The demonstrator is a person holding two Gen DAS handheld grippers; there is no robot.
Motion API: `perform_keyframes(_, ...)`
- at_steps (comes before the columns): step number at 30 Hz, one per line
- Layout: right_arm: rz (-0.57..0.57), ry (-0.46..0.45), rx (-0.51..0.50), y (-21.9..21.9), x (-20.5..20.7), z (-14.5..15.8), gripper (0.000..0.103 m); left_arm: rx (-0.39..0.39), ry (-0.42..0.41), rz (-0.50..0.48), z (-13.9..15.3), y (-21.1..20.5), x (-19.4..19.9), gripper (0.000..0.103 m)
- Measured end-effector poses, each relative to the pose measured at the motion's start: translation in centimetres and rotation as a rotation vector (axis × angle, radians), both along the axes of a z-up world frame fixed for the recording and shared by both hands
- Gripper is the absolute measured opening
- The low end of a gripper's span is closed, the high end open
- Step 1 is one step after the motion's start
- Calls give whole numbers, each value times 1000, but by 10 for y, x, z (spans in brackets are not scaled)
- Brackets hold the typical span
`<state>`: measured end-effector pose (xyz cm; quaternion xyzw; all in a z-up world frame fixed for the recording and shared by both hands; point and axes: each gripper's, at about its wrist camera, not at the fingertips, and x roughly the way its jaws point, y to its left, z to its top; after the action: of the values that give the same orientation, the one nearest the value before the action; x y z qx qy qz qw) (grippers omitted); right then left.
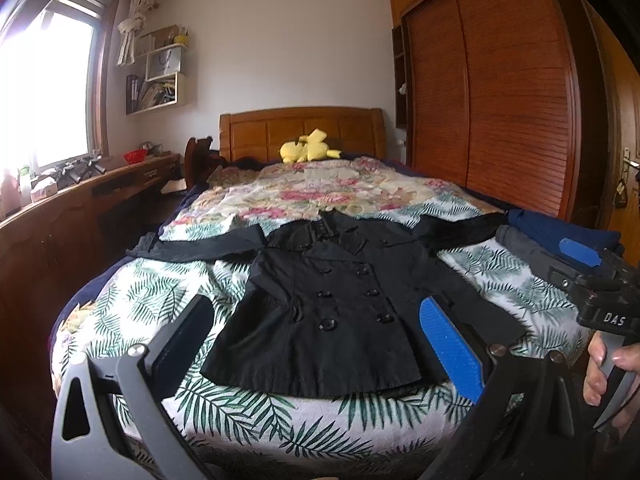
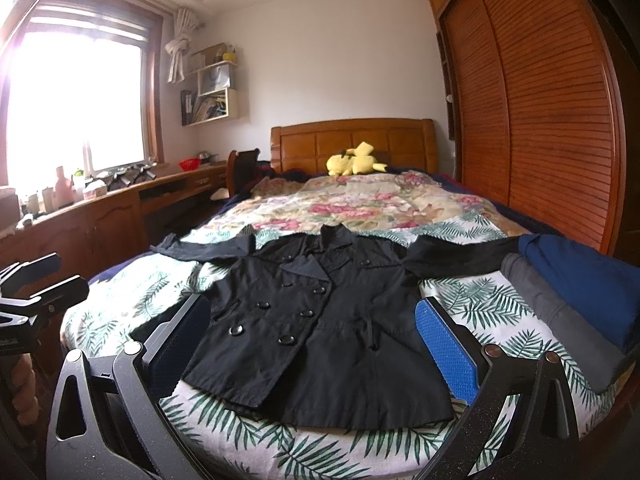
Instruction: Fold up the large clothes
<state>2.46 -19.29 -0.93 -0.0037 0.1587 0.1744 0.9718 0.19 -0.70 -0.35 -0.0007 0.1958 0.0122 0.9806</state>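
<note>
While empty, both tongs (image 1: 320,340) (image 2: 316,344) agape.

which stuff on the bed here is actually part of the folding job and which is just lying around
Part of the job:
- black coat, spread flat, sleeves out
- left gripper, jaws open, holding nothing
- right gripper, jaws open, holding nothing

Just lying about:
- navy and grey folded clothes at the bed's right edge
- yellow plush toy by the headboard
- red bowl on the desk
</note>
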Motion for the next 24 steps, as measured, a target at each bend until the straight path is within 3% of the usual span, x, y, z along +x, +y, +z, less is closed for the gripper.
perform_keyframes(10, 54, 28, -47, 24, 36, -23, 103, 5, 110, 16, -42, 15, 36, 103)
perform_keyframes(24, 153, 55, -83, 60, 112, -50, 103, -14, 178, 37, -71, 51, 89, 103)
